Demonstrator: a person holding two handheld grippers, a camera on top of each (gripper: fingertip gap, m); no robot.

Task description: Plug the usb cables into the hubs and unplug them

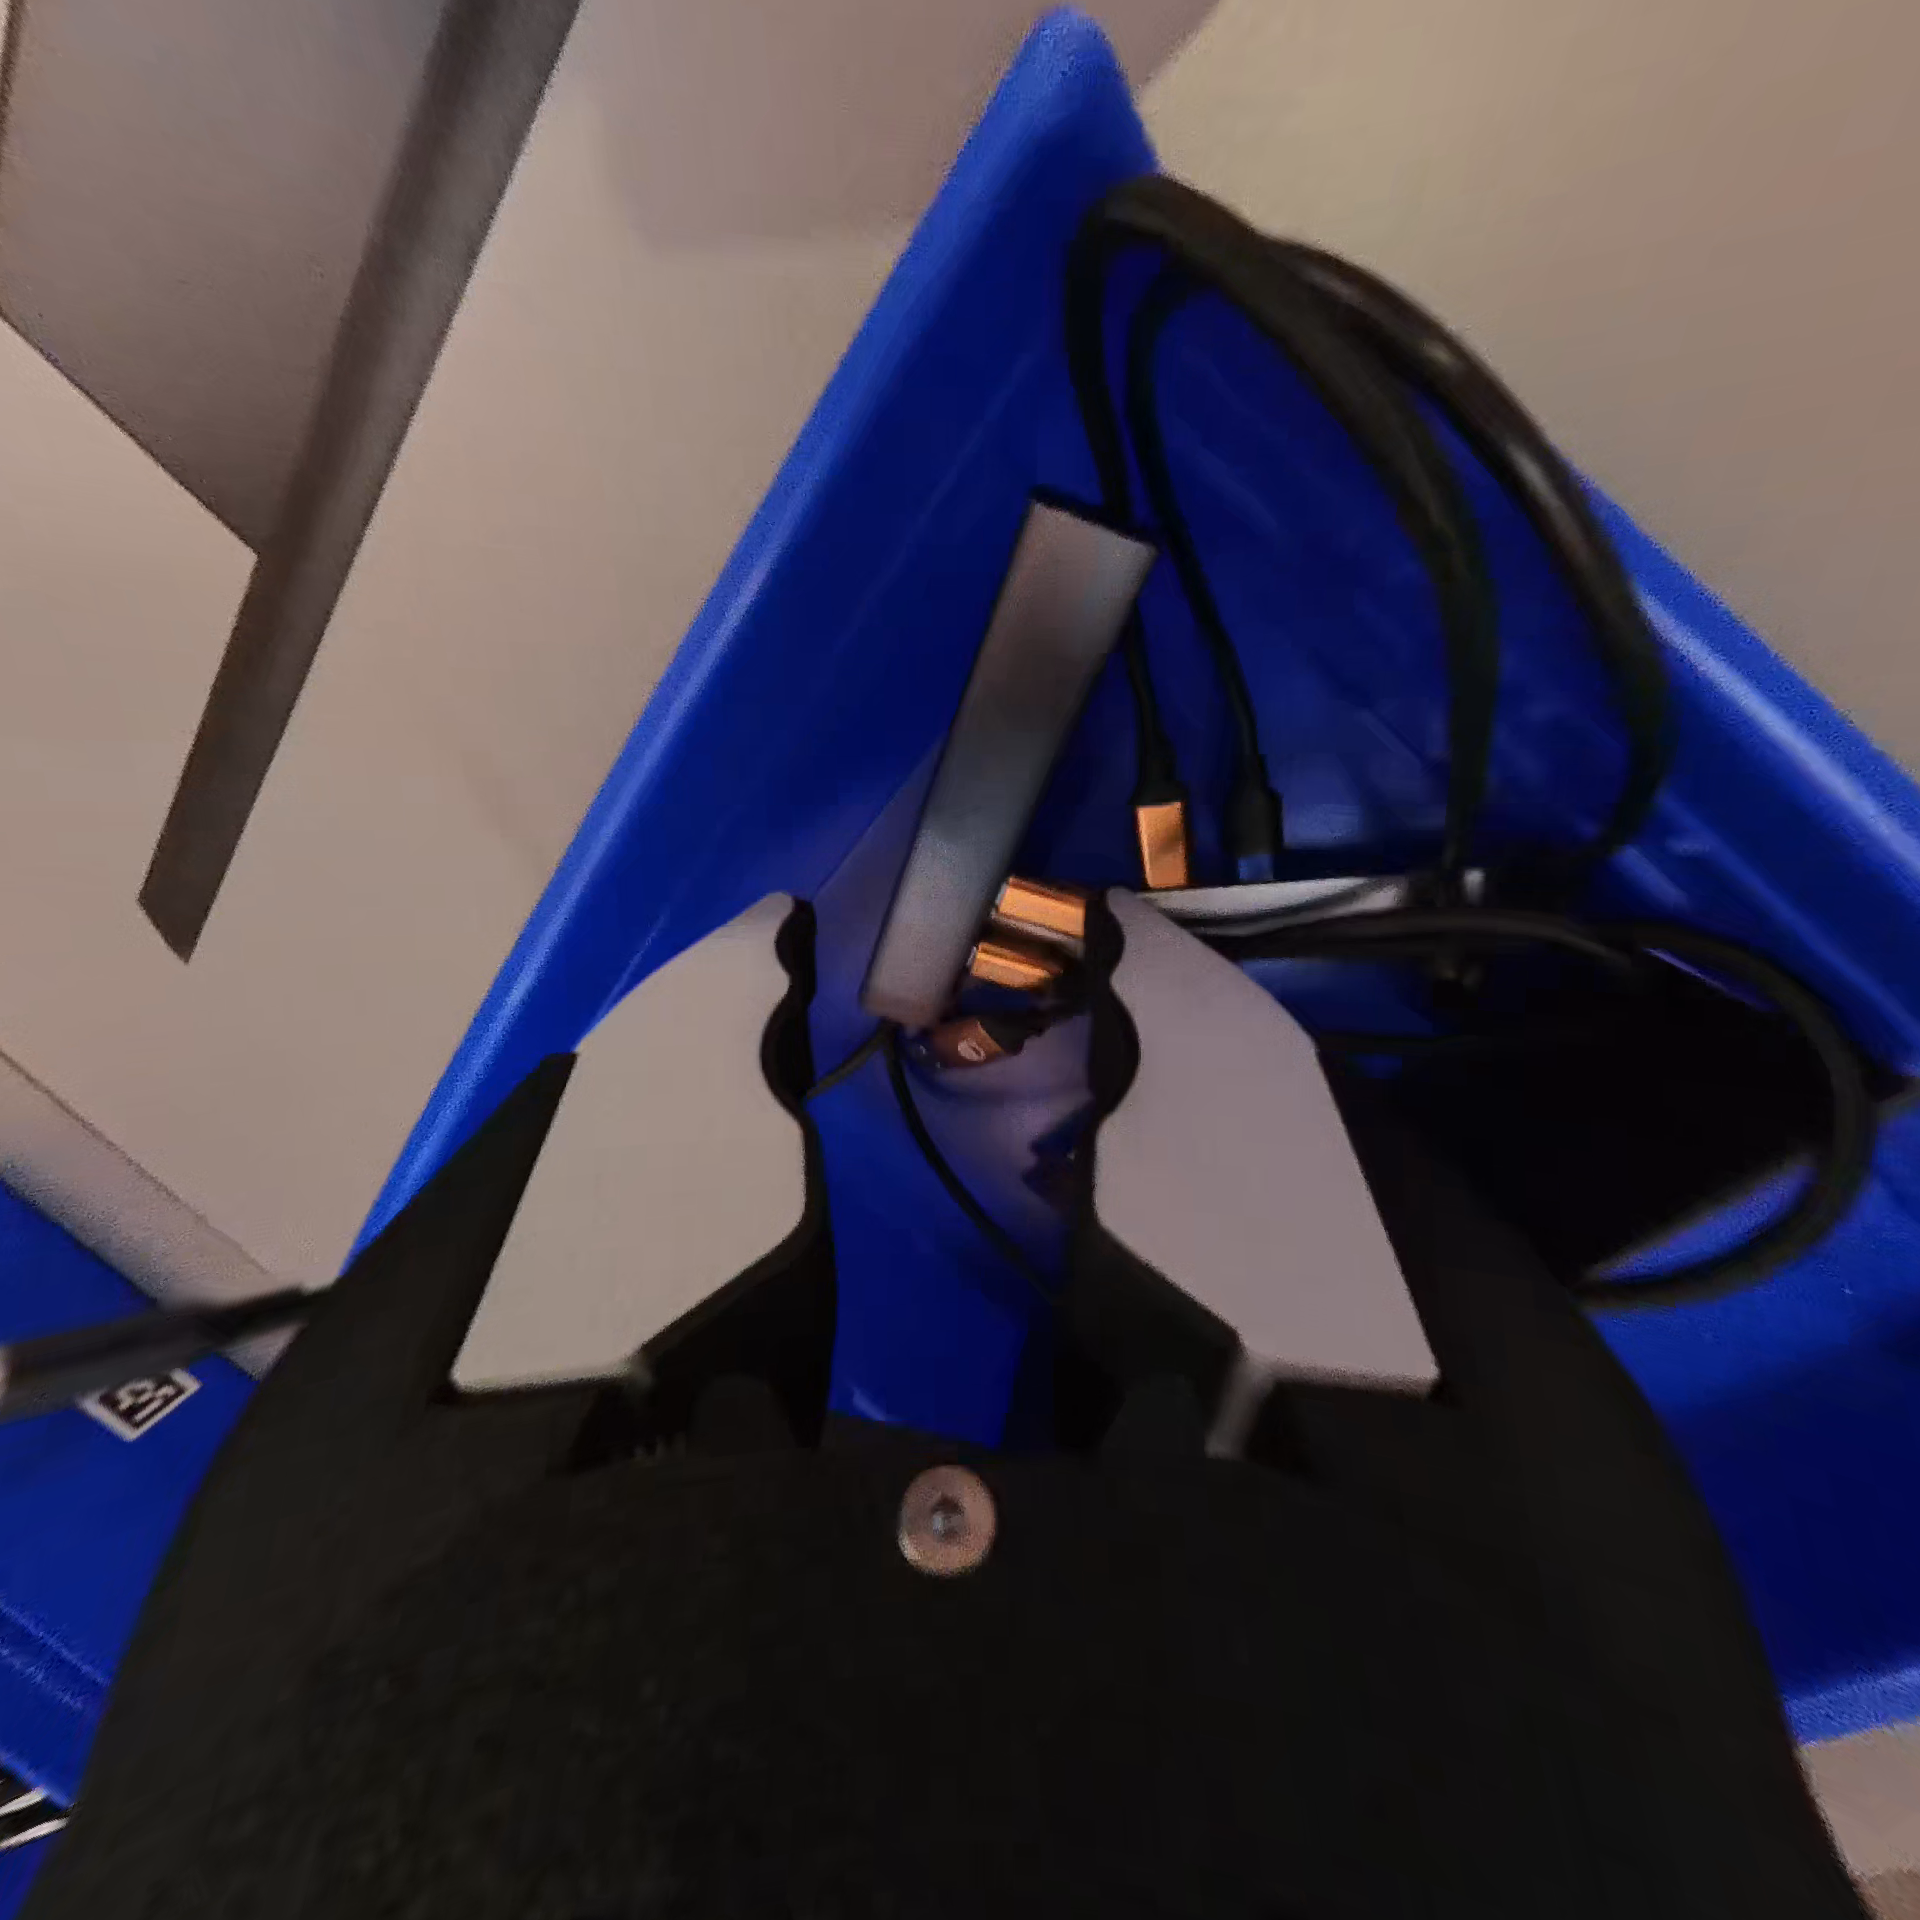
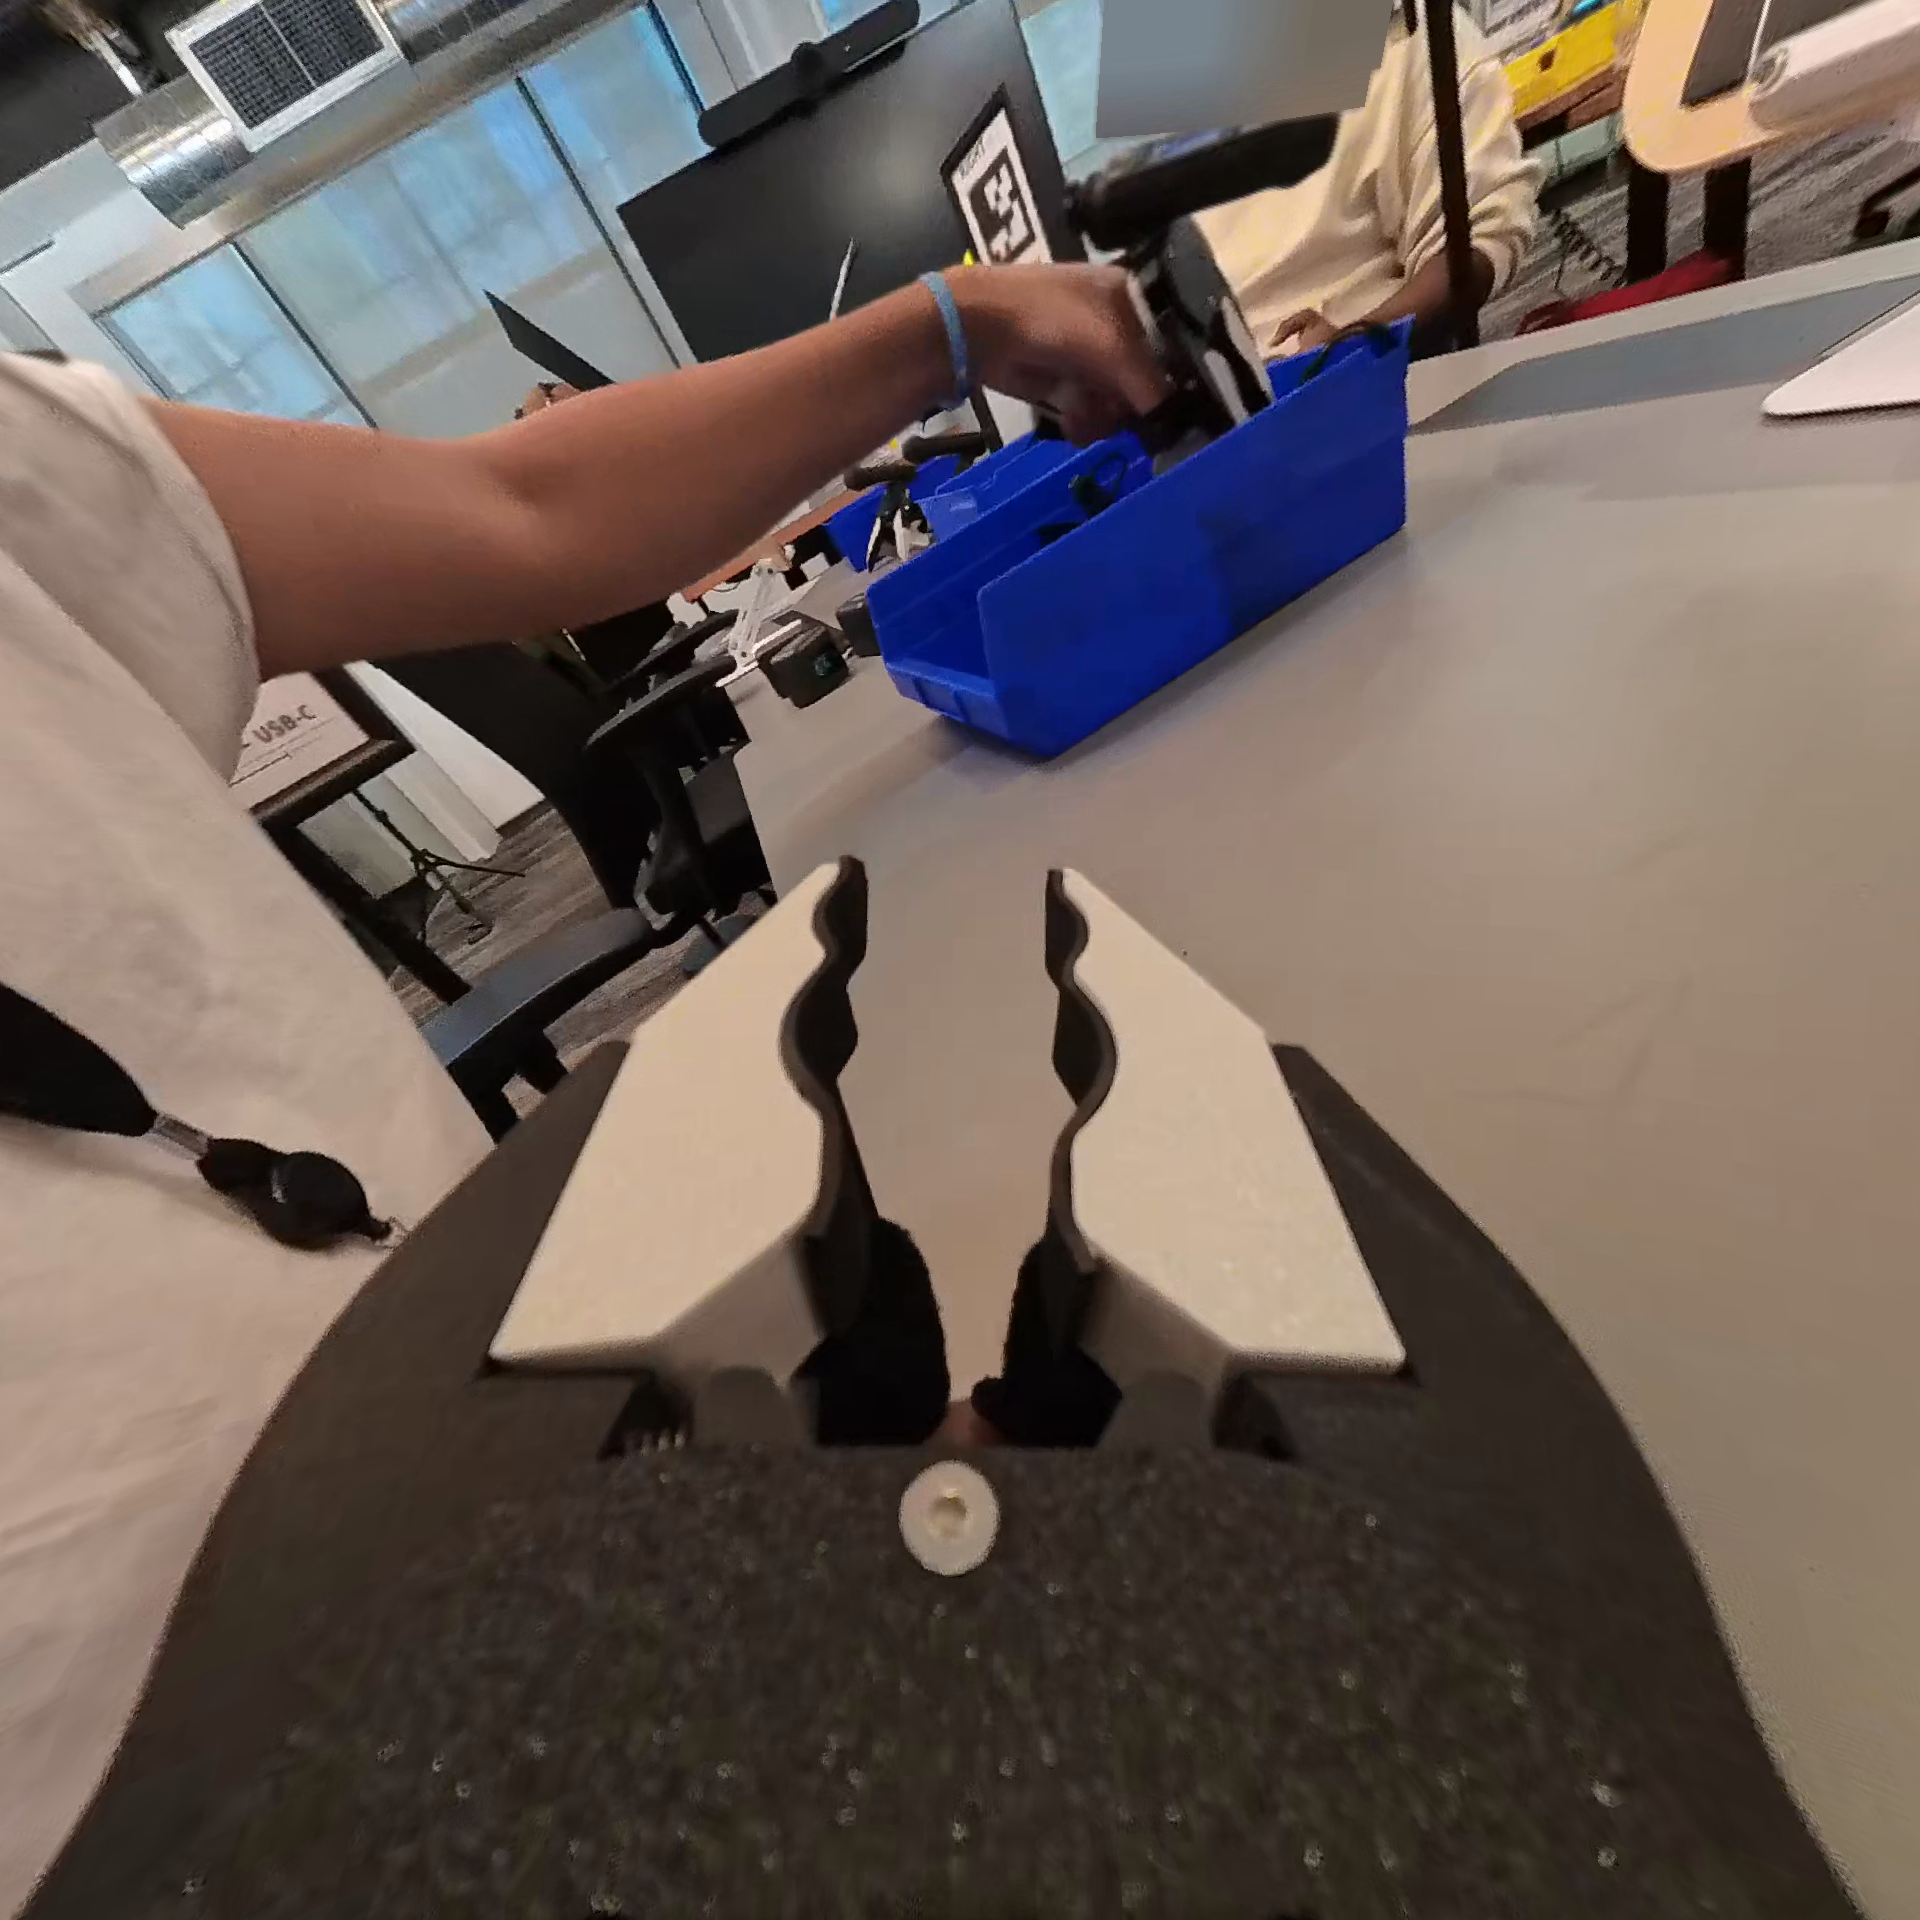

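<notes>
- While my left gripper [image 1: 951,940] reaches into the blue bin [image 1: 790,665], its jaws stand apart around the grey hub's [image 1: 1013,727] end, among black cables [image 1: 1455,436].
- My right gripper [image 2: 956,914] hovers empty above the grey table [image 2: 1558,831], jaws parted.
- I'd judge centring matters before any squeeze.

The left wrist view sits very close above a blue bin [image 1: 727,790], looking steeply down into it past its own fingers [image 1: 675,1143]; cables and a grey hub fill 12 to 2 o'clock. The right wrist view hovers low over the grey table [image 2: 1558,935], facing across it, with the same blue bin [image 2: 1195,603] farther off at 12 o'clock. The 2 views share that bin.
</notes>
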